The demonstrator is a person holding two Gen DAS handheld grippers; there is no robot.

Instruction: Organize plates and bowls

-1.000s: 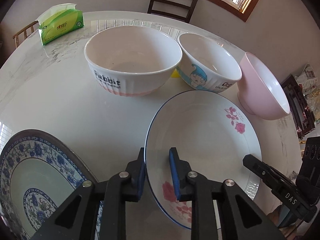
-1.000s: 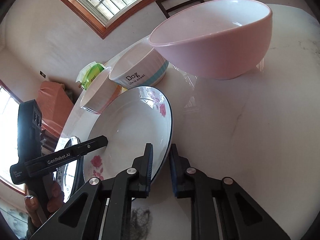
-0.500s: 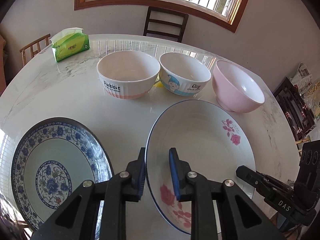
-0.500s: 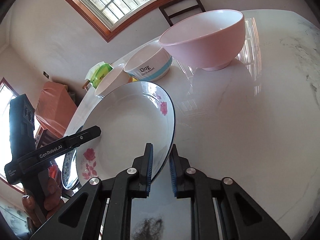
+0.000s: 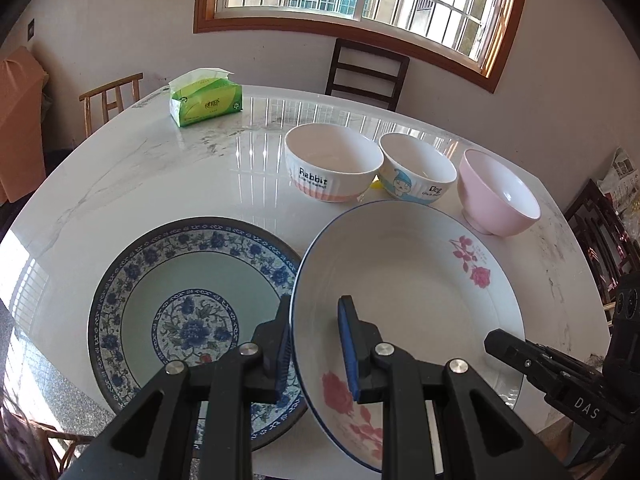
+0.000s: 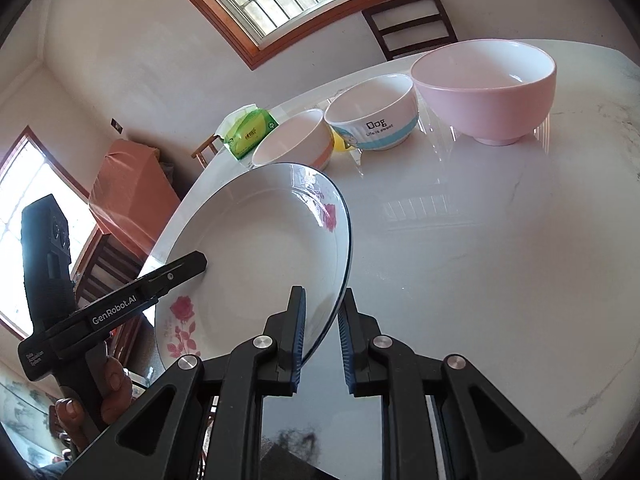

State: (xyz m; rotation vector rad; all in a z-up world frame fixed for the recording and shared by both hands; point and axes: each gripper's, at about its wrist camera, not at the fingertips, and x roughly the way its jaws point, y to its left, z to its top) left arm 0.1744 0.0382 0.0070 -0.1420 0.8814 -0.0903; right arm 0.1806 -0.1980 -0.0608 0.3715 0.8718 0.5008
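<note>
Because it is wide, the rose plate is clamped at opposite rims by left gripper and right gripper, raised beside the blue plate.

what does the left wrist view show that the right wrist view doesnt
Only the left wrist view shows the blue patterned plate on the table, beside the held plate, and the Rabbit lettering on one bowl.
Only the right wrist view shows a hand holding the left gripper's handle.
Both show the rose plate held at its rim by the left gripper and the right gripper, the Dog bowl, the pink bowl and the tissue pack.
</note>
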